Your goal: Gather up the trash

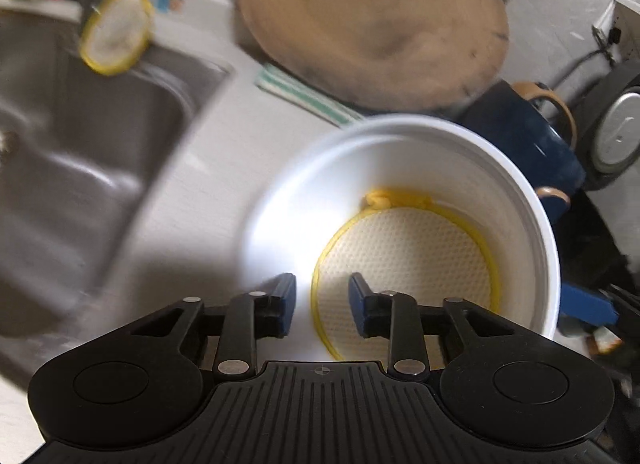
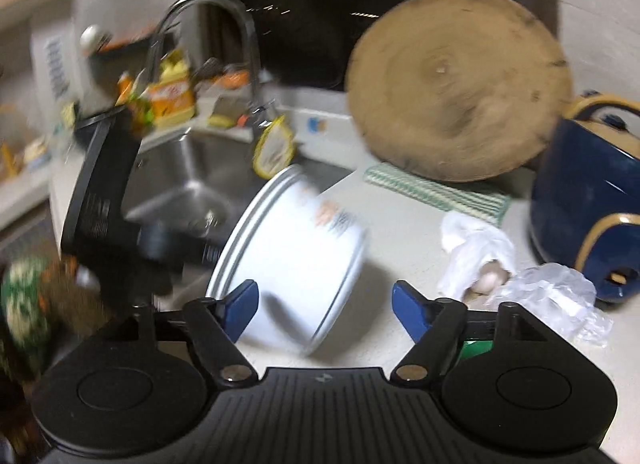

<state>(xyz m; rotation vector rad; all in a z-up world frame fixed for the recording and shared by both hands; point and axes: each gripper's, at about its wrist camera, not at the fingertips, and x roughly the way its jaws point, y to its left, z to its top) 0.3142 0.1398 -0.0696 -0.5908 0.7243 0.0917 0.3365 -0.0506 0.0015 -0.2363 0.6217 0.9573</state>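
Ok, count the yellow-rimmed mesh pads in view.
2: one mesh pad lies in the bottom of the white cup; another hangs from the faucet over the sink. More could be hidden.

The left gripper is being held with its two blue-padded fingers parted by a moderate gap, nothing being clamped between them. The right gripper is being held with its fingers spread wide apart, and nothing is being pinched between the pads. In the right wrist view, the black body of the left gripper is being seen at the left, tilted. Both views are being blurred.
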